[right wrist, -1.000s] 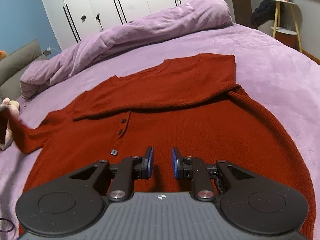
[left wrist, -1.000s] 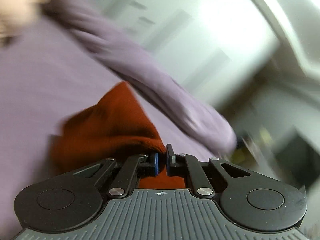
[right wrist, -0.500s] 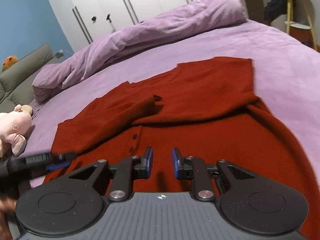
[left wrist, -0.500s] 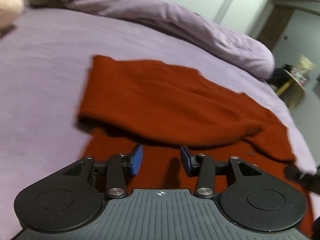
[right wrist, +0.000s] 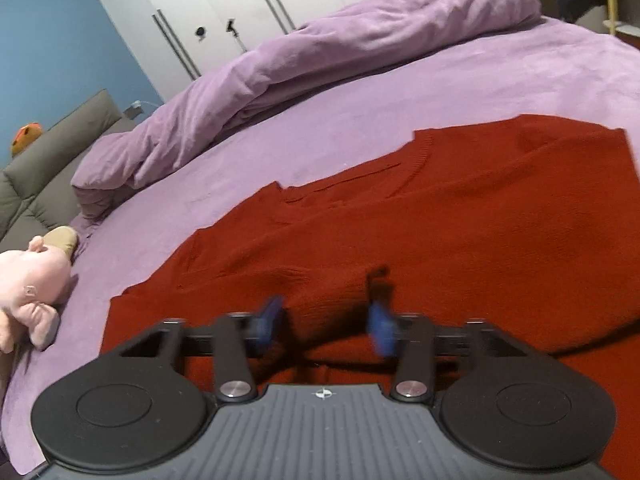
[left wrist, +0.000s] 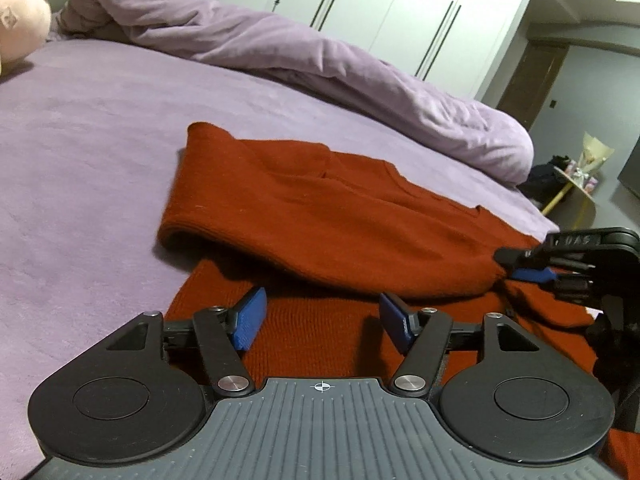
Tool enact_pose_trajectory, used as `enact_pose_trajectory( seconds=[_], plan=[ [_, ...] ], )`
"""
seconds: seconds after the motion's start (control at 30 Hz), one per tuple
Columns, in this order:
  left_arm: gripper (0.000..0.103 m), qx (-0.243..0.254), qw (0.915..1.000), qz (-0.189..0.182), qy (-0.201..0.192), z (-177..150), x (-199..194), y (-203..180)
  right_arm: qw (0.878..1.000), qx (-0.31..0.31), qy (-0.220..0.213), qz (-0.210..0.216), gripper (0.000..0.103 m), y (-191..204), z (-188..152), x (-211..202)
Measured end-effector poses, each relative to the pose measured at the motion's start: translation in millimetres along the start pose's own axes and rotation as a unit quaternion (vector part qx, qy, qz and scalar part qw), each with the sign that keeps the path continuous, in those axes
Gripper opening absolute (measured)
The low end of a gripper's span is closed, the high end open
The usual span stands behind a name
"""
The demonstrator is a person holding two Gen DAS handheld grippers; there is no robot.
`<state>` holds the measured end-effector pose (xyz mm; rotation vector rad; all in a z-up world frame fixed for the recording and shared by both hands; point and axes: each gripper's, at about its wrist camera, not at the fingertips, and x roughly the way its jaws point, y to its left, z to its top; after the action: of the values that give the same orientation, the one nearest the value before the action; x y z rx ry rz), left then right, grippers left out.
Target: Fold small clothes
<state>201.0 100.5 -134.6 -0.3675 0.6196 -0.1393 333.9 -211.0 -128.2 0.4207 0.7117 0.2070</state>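
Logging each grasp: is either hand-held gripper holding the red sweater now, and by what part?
Neither. The left hand-held gripper has just opened, empty above the red sweater. The right hand-held gripper stands open, gripping nothing.

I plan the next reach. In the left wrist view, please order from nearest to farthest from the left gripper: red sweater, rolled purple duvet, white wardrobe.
1. red sweater, just ahead of the left gripper.
2. rolled purple duvet, across the bed behind it.
3. white wardrobe, at the back wall.

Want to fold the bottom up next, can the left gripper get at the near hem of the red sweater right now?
Probably yes: the left gripper is open, empty, over the red sweater, nothing between its fingers and the knit.
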Motion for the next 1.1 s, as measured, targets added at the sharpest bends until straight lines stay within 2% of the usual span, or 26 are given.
enact_pose_trajectory(
  seconds=[0.03,0.1,0.17,0.23,0.3,0.33,0.4,0.5,0.57,0.63,0.7,0.8,0.87,0.9,0.97,1.03,1.07,1.1],
  plan=[
    [0.068,-0.001,1.0,0.0,0.0,0.2,-0.8,0.1,1.0,-0.009,0.006,0.001,0.008,2.9,1.7,1.7],
    [0.068,0.0,0.9999,0.009,0.006,4.2,-1.4,-3.3,1.0,-0.029,0.0,0.004,0.008,8.7,6.8,-2.4],
    [0.067,-0.012,0.9998,0.018,0.003,10.5,-3.8,-6.0,0.997,-0.069,-0.04,-0.013,0.007,15.2,14.5,-18.7],
    [0.068,-0.034,0.9992,0.022,-0.008,18.3,-2.3,-7.9,0.989,-0.093,-0.098,-0.056,0.007,15.5,22.0,-39.1],
    [0.068,-0.038,0.9989,0.027,-0.004,24.9,6.6,-12.2,0.976,-0.105,-0.144,-0.127,0.008,7.0,27.8,-50.4],
    [0.068,-0.034,0.999,0.03,0.001,27.4,11.5,-15.1,0.969,-0.108,-0.15,-0.166,0.008,-1.7,29.9,-50.3],
    [0.068,-0.02,0.9991,0.037,0.005,31.6,21.3,-22.1,0.967,-0.094,-0.127,-0.198,0.008,-23.1,33.9,-44.1],
    [0.068,-0.008,0.9988,0.045,0.014,35.3,32.2,-27.3,0.978,-0.032,-0.084,-0.187,0.008,-63.0,34.6,-37.3],
    [0.068,-0.008,0.9987,0.049,0.016,36.6,35.5,-26.3,0.984,0.004,-0.079,-0.163,0.012,-83.1,30.7,-39.3],
    [0.068,-0.01,0.9985,0.049,0.022,37.2,37.7,-24.9,0.986,0.034,-0.08,-0.144,0.027,-96.6,26.1,-41.5],
    [0.068,-0.004,0.9984,0.049,0.029,38.1,39.2,-25.8,0.988,0.056,-0.075,-0.122,0.037,-103.7,22.6,-39.5],
    [0.068,0.012,0.9978,0.048,0.044,40.6,41.8,-31.9,0.99,0.057,-0.079,-0.105,0.041,-105.6,23.7,-34.1],
    [0.068,0.022,0.9975,0.046,0.048,44.3,42.1,-37.7,0.991,0.044,-0.079,-0.102,0.029,-100.4,25.4,-30.4],
    [0.068,0.027,0.9976,0.043,0.047,46.7,41.3,-40.2,0.991,0.033,-0.075,-0.106,0.01,-96.8,27.1,-28.0],
    [0.068,0.035,0.9978,0.039,0.04,51.9,39.3,-44.5,0.992,0.012,-0.071,-0.103,0.009,-88.5,32.9,-30.6],
    [0.069,0.044,0.9977,0.04,0.03,56.1,38.5,-48.5,0.991,0.036,-0.108,-0.064,0.008,-89.7,38.4,-46.1],
    [0.069,0.05,0.9975,0.043,0.026,58.1,39.4,-50.4,0.989,0.057,-0.121,-0.062,0.008,-92.8,41.3,-54.5],
    [0.069,0.053,0.9972,0.046,0.026,59.1,41.4,-52.0,0.987,0.062,-0.128,-0.077,0.008,-94.2,43.3,-58.6]
  ],
)
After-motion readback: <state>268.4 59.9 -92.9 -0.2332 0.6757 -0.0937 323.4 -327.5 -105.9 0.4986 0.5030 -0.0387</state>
